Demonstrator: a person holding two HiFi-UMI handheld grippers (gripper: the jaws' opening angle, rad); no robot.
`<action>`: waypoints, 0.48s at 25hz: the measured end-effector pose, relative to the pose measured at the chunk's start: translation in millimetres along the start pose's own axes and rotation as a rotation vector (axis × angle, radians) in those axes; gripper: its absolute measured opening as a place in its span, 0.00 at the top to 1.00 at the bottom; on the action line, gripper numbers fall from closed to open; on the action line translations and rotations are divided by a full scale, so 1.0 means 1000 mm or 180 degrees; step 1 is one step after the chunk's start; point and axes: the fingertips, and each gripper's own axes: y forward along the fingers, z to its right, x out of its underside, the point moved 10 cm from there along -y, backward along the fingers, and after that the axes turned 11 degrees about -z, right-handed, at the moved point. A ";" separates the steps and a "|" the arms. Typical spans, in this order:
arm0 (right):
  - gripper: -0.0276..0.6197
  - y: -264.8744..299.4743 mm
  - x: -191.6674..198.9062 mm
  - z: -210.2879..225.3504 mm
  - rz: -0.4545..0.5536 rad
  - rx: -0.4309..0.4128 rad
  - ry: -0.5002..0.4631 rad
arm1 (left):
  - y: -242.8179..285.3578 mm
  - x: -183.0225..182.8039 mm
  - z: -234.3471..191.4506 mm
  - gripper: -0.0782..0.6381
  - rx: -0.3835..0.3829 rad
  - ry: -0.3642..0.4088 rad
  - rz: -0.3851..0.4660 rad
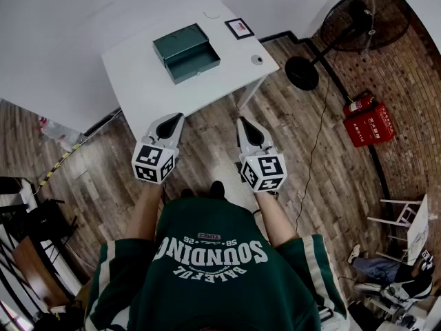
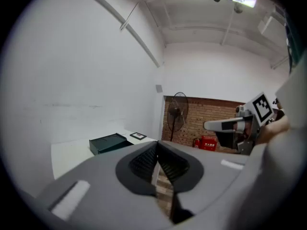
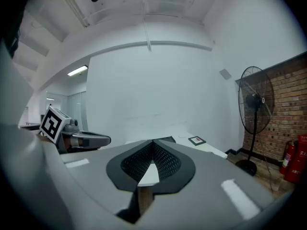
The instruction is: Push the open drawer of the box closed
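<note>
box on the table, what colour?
Dark green: the box shows best in the head view.

box [image 1: 186, 52]: we read painted metal, dark green, smooth, satin
table [image 1: 138, 81]: white top, smooth, matt
floor [image 1: 207, 126]: wood planks, we see grain, dull finish
brick wall [image 1: 393, 61]: red brick, rough
left gripper [image 1: 172, 119], right gripper [image 1: 246, 124]: grey plastic shells, smooth, matt
pads [image 3: 168, 162]: black, cross-hatched texture, matt
fan [image 1: 358, 19]: black wire grille, looks metal to us
sweatshirt [image 1: 213, 267]: green cloth, white print
</note>
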 end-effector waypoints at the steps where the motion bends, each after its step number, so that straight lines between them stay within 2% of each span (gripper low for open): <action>1: 0.96 -0.001 0.000 0.000 0.0008 -0.0017 0.0013 | 0.000 0.000 0.001 0.82 0.0001 0.0002 -0.0001; 9: 0.96 0.000 0.001 0.005 -0.0004 -0.0012 0.0014 | 0.006 -0.002 0.004 0.82 0.0012 -0.0006 -0.0013; 12: 0.96 0.001 0.000 0.005 -0.0029 -0.0008 -0.0127 | 0.010 -0.004 0.006 0.82 -0.0001 -0.0020 -0.0019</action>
